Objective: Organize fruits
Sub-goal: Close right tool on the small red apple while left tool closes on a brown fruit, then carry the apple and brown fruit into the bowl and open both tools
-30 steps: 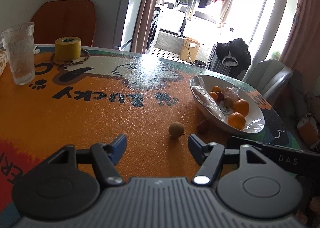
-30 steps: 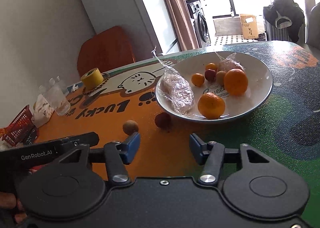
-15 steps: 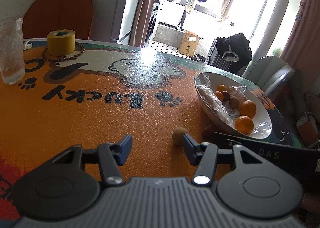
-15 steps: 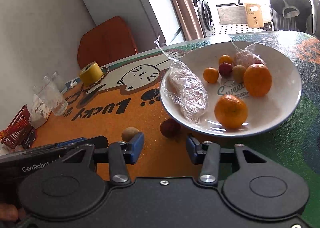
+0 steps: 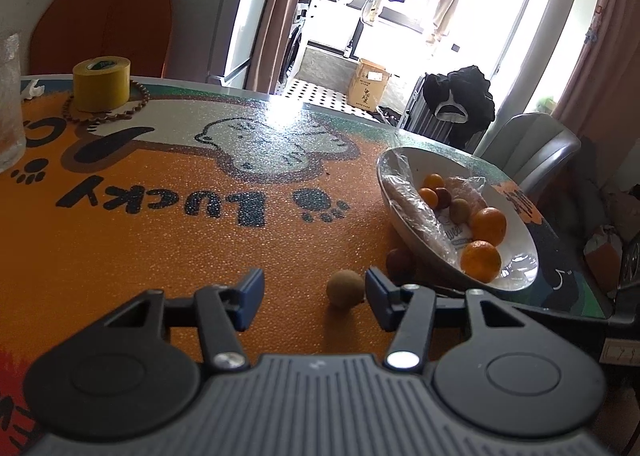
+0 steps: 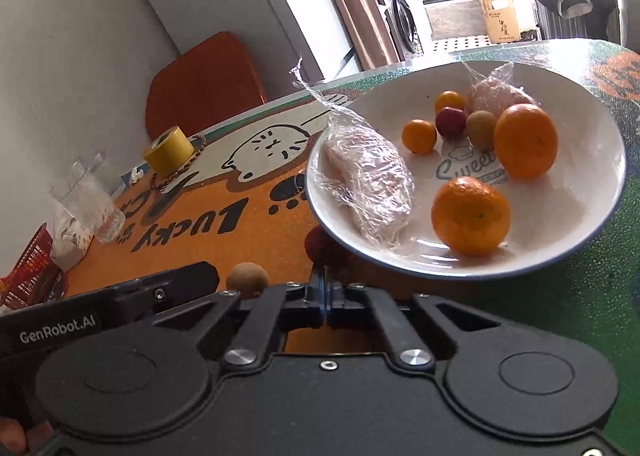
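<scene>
A white bowl (image 5: pixel 516 215) (image 6: pixel 592 159) on the table holds two oranges (image 6: pixel 471 213), several small fruits and two plastic-wrapped items (image 6: pixel 370 175). A brown round fruit (image 5: pixel 345 289) (image 6: pixel 247 280) and a dark red fruit (image 5: pixel 399 260) (image 6: pixel 320 246) lie on the table beside the bowl's near-left rim. My left gripper (image 5: pixel 314 298) is open, its right finger just beside the brown fruit. My right gripper (image 6: pixel 326 296) is shut with nothing between its fingers, just in front of the red fruit.
A yellow tape roll (image 5: pixel 101 83) ringed by a bead bracelet and a clear glass (image 6: pixel 90 199) stand at the table's far side. A red basket (image 6: pixel 30 276) sits at the left edge. An orange chair (image 5: pixel 104 23) and a grey chair (image 5: pixel 532 151) stand behind the table.
My right gripper has closed from open and moved closer to the bowl and the red fruit. My left gripper has moved nearer the brown fruit and stays open.
</scene>
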`<state>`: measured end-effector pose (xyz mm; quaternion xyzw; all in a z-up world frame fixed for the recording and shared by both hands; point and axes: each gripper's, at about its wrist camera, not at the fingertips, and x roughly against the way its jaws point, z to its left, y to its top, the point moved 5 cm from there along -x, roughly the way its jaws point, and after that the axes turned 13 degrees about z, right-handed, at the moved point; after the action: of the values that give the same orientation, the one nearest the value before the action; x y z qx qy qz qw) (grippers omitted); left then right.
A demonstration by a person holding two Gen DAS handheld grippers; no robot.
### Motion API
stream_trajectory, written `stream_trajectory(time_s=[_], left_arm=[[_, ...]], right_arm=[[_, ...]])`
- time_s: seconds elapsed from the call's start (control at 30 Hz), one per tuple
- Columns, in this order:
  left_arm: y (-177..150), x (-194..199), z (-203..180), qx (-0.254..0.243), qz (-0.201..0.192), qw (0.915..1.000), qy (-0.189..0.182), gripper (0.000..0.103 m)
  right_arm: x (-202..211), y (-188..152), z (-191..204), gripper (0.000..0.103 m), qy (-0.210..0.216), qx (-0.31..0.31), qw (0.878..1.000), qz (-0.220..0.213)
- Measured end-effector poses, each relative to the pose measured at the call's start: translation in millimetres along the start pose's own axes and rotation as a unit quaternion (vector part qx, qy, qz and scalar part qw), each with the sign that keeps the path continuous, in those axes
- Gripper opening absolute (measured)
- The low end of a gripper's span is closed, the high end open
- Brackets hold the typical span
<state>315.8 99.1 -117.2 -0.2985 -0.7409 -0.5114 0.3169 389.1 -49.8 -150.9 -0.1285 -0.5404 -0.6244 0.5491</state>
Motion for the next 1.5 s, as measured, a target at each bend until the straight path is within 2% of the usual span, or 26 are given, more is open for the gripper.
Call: stream_trajectory(time_s=[0.37,0.57,0.67,0.73,0.8,0.83,1.0,1.17,1.23,1.5], left_arm=[[-4,-13,-18,-0.019,0.000,0.9998,0.001,0.054],[-4,-20,-24,-0.023,-0.005,0.9996,0.014,0.054],[-3,-22,-23,-0.021,-0.010,0.9994,0.024,0.046],[-2,-25,-20,-0.014,-0.008,0.9997,0.019,0.036],[-2,-28,-16,-0.007,-0.003,0.9999,0.013,0.024],[-2,-28,-15,-0.004,-0.002,0.9999,0.009,0.022],[-4,-25,-11,-0.002,-0.005,1.0000,0.005,0.022],[-3,-16,-5,0.004,-0.012,0.9999,0.007,0.022],[-2,-11,-1,0.009,-0.016,0.9998,0.007,0.022],[0,1,2,0.015,-0.025,0.9996,0.007,0.022]], right_arm=[[21,-13,-12,0.000,-0.003,-0.003,1.000,-0.007],[34,-16,-16,0.000,-0.002,-0.002,1.000,-0.017],[37,-16,-17,0.000,-0.002,-0.003,1.000,-0.020],[36,-16,-15,0.000,-0.002,0.002,1.000,-0.019],[34,-15,-12,0.004,0.001,0.004,1.000,-0.016],[33,-14,-10,0.009,0.001,0.006,1.000,-0.016],[23,-8,-4,0.017,0.002,0.010,1.000,-0.013],[13,-5,6,0.038,-0.005,0.022,1.000,-0.013],[10,-3,10,0.043,-0.010,0.029,0.999,-0.015],[-2,3,15,0.044,-0.002,0.026,1.000,-0.012]])
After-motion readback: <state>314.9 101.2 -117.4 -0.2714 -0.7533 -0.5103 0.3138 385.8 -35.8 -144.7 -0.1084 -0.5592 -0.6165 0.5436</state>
